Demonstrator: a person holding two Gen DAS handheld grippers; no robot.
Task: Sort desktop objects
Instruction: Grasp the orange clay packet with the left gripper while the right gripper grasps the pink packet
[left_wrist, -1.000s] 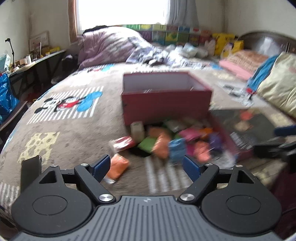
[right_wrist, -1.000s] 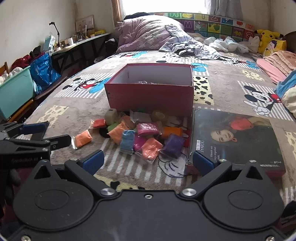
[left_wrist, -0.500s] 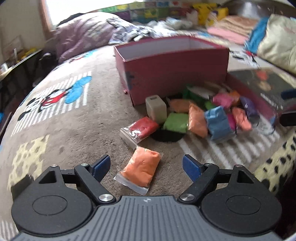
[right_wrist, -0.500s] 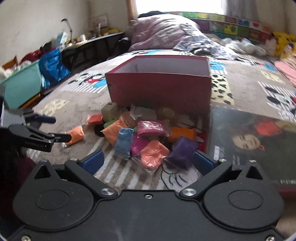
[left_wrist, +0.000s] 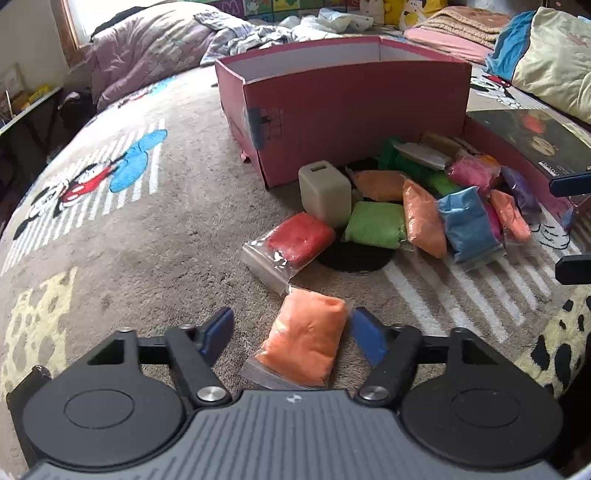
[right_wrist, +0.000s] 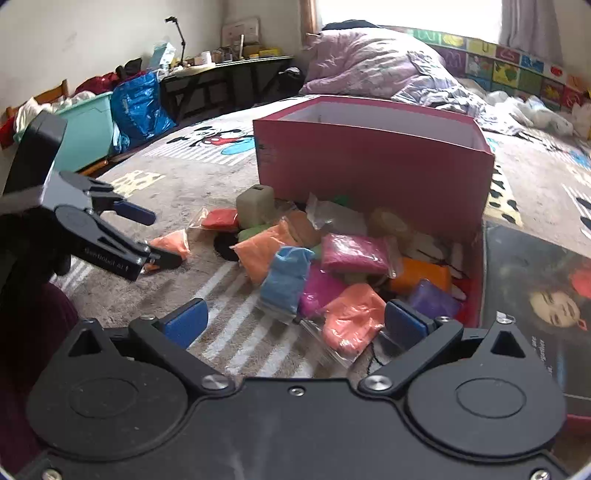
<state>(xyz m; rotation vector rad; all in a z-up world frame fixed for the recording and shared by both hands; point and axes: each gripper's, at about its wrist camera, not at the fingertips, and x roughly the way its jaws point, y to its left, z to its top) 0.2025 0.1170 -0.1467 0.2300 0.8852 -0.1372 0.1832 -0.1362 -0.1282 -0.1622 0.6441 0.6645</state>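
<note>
An orange clay bag lies on the blanket between the fingers of my left gripper, which is open; the right finger is at the bag's edge. In the right wrist view the same left gripper straddles that orange bag. My right gripper is open, low over the pile, with a salmon bag just inside its right finger. The pile holds red, green and blue bags and a beige charger block. Behind stands the open pink box.
The box lid, printed with a picture, lies right of the pile. A black disc sits under the green bag. Pillows and bedding lie beyond. A teal bin and a desk stand left of the bed.
My left gripper has dropped and moved forward so the orange bag now sits between its fingers, which have narrowed slightly. My right gripper has come closer to the pile.
</note>
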